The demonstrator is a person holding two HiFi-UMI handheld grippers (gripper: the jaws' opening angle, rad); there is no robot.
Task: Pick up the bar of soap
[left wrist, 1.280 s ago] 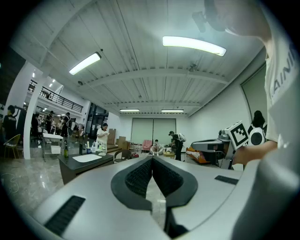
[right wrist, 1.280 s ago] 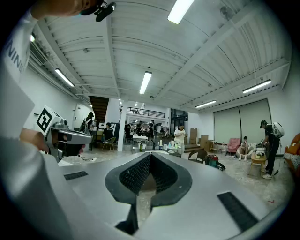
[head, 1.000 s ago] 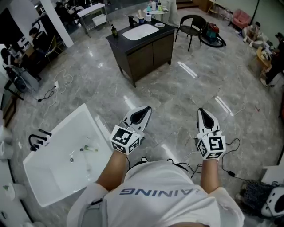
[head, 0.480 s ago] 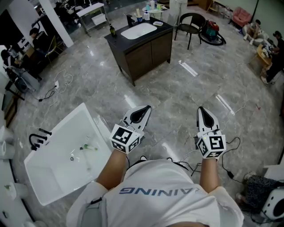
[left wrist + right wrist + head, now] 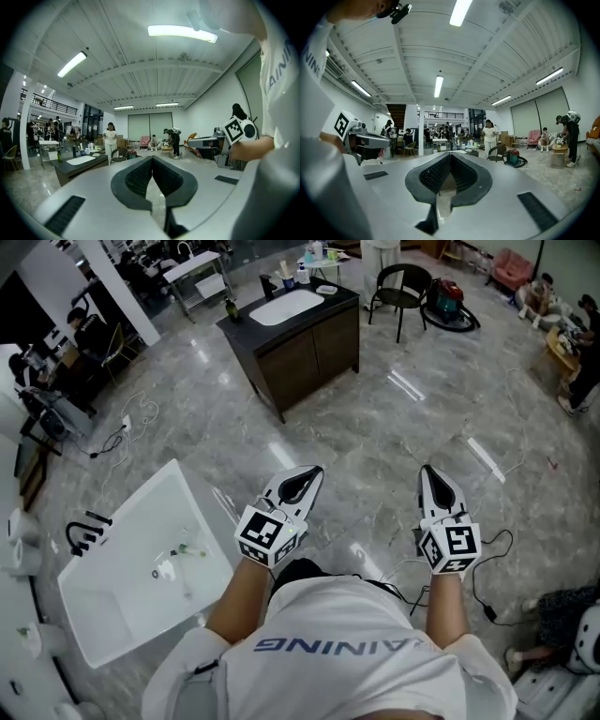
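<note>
Soap bar too small to pick out; left claw point(image 5: 312, 472), right claw point(image 5: 427, 472) both clenched, empty.

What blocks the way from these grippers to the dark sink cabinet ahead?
Nothing visible: only open floor lies between the left gripper, the right gripper and the dark cabinet. The soap itself is too small to pick out.

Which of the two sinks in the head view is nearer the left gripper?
The big white basin at lower left, just beside the left gripper. The other sink is set in a dark cabinet much farther ahead.
</note>
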